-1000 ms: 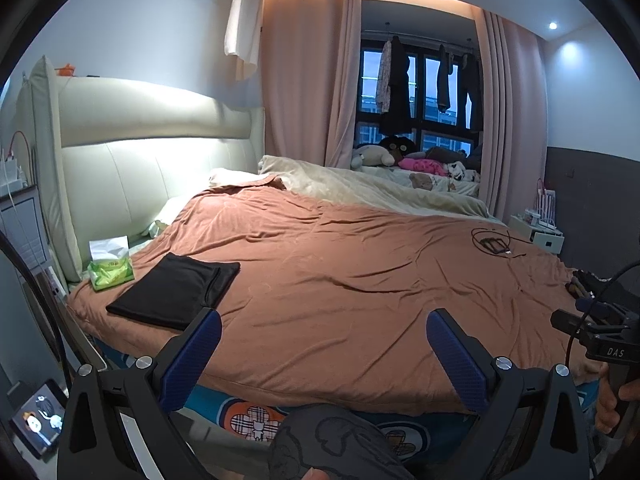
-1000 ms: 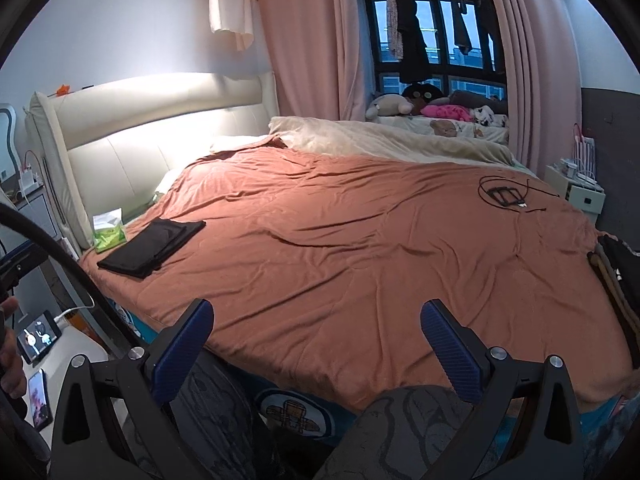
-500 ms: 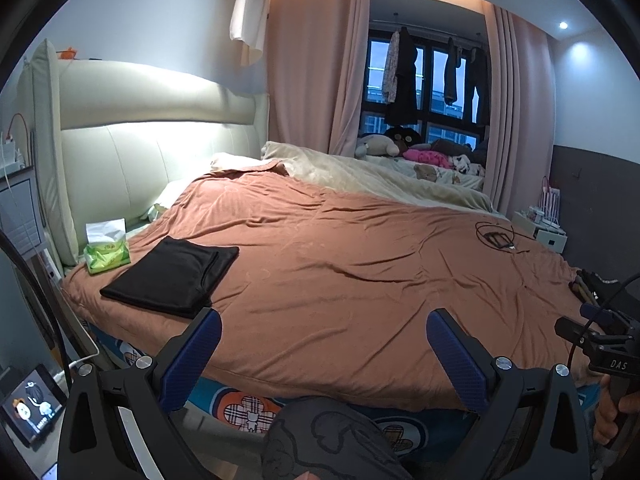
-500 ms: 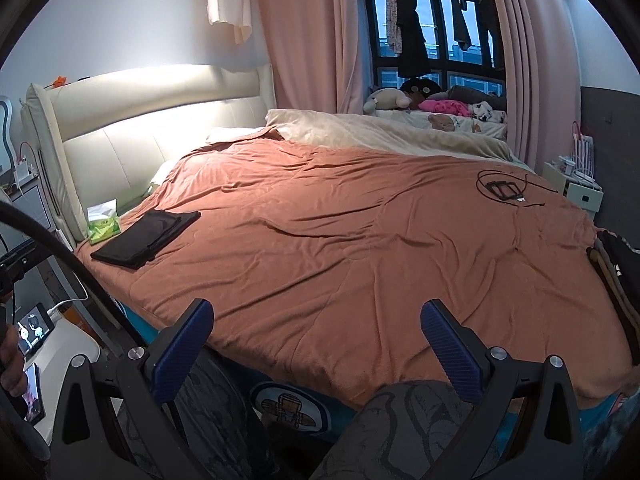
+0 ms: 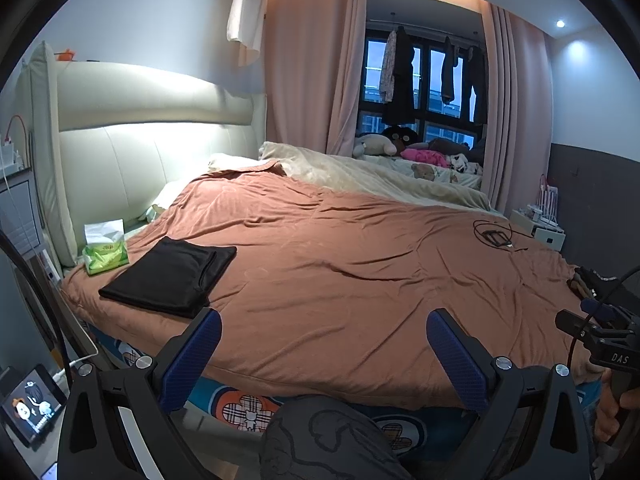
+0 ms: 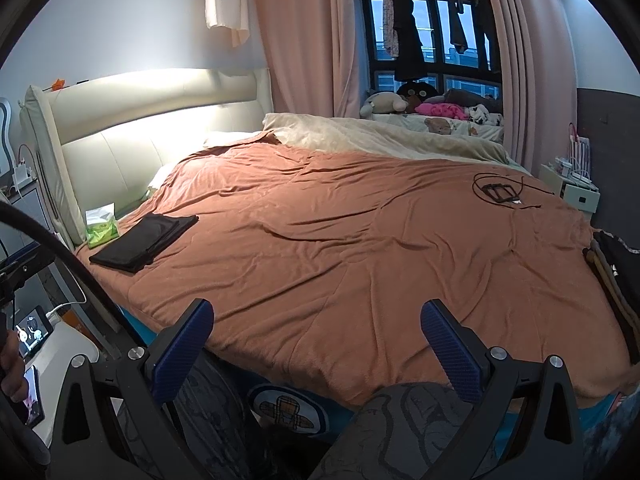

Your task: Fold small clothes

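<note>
At lower left of both views, the folded black garment (image 5: 170,276) lies flat on the rust bedspread (image 5: 360,280), just beside the green tissue pack (image 5: 105,254), long axis running up and to the right. Your left gripper (image 5: 324,354) is nearer; its left fingertip (image 5: 202,330) sits just under the cloth's edge. Your right gripper (image 6: 316,340) stands well apart. Both are spread wide, pinching nothing (only "DAS" reads, on the right gripper's body at the left view's right edge).
</note>
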